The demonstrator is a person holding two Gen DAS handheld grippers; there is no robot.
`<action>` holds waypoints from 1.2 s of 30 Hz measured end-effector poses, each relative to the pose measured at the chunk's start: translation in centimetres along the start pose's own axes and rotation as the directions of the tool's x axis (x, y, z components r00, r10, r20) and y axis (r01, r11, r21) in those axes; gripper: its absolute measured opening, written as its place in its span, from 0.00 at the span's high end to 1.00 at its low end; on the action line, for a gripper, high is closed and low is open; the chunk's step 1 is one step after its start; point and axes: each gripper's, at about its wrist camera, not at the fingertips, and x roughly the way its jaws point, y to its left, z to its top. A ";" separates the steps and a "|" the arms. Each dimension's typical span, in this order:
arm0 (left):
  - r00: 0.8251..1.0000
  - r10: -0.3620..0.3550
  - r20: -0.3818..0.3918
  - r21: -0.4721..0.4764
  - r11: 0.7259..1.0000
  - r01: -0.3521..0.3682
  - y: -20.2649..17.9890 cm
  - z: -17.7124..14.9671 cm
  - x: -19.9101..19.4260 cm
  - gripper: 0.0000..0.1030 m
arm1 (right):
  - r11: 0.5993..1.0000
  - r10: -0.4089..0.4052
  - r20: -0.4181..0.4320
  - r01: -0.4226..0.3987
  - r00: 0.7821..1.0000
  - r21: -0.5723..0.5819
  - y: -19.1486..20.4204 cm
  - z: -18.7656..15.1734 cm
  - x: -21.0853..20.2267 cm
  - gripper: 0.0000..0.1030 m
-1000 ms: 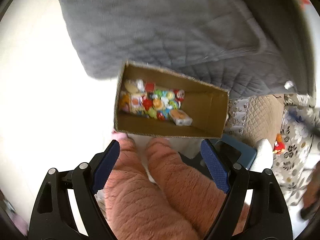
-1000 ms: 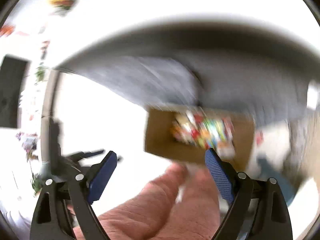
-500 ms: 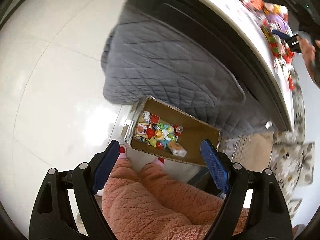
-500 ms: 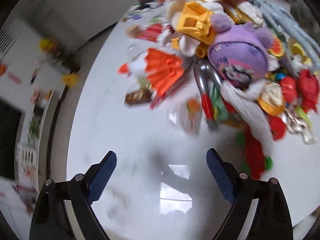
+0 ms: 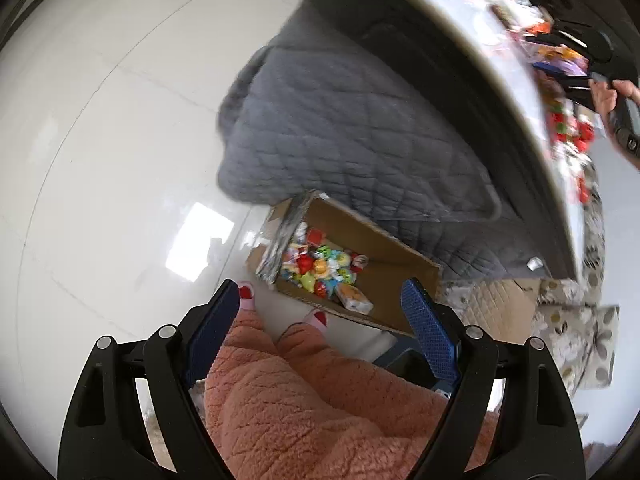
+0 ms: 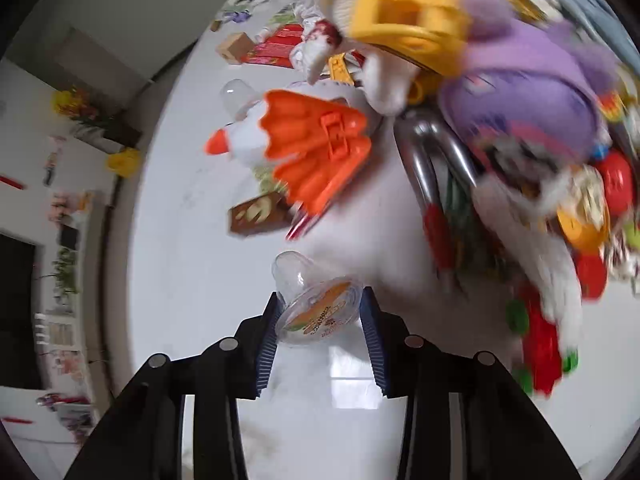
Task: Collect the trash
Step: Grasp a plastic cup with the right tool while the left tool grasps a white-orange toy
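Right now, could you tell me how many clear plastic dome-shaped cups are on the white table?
2. One clear plastic dome cup with an orange label sits between the right gripper pads; another lies behind the orange-and-white toy. The pile may hide more.

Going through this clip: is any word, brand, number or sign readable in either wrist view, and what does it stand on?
None can be read.
Clear plastic cup with orange printed lid, between the right gripper pads: curved print, too blurred.
Red flat packet on the white table: lettering too small.
Brown packet: only pale shapes.
Colourful wrappers in the cardboard box: print too small.
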 end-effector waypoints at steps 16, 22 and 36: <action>0.961 -0.107 0.255 0.466 0.884 -0.025 -17.1 18.7 -3.9 0.14 | 0.982 0.181 0.126 -0.186 0.975 0.032 -8.7 -15.5 -15.6 0.62; 0.966 -0.079 0.246 0.509 0.859 -0.059 -25.7 25.9 0.9 0.14 | 0.975 0.177 0.171 -0.196 0.969 0.103 -10.9 -18.4 -17.1 0.62; 0.985 -0.007 0.175 0.562 0.822 -0.094 -32.8 32.6 8.4 0.85 | 0.966 0.118 0.222 -0.164 0.968 0.200 -14.5 -20.7 -19.2 0.62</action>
